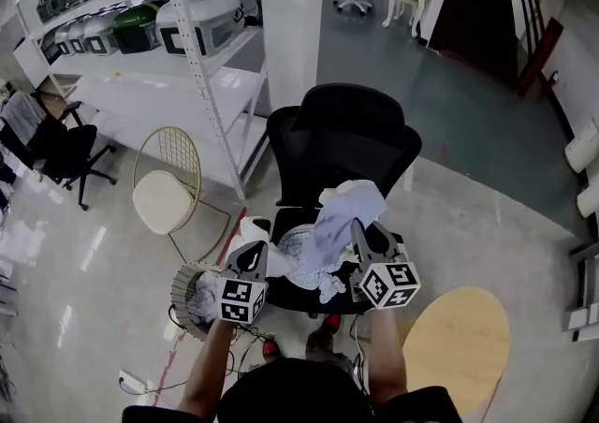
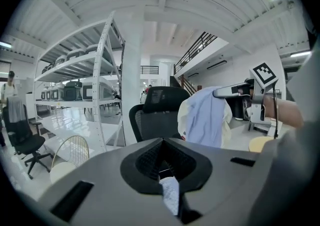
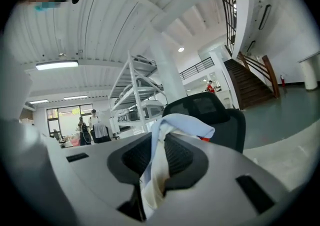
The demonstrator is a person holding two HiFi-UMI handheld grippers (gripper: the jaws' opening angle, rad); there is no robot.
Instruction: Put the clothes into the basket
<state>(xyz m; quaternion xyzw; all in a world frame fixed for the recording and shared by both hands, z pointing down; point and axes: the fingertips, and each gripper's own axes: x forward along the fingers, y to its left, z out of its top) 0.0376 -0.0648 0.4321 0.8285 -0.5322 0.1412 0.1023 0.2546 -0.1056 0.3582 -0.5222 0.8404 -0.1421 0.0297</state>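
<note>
Right gripper [image 1: 362, 232] is clamping a bunched fold of the shirt [image 1: 339, 211], probably soft and light; left gripper [image 1: 253, 251] is pinching cloth [image 2: 170, 193] too.

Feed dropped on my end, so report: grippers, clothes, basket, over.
Left gripper and right gripper both shut on clothes. Clothes held up over black chair. Basket on floor at left, path looks open.

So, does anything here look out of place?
Only the laundry: crumpled clothes lie heaped on the seat of the black office chair, not in the basket beside it. Nothing looks spilled or broken.
</note>
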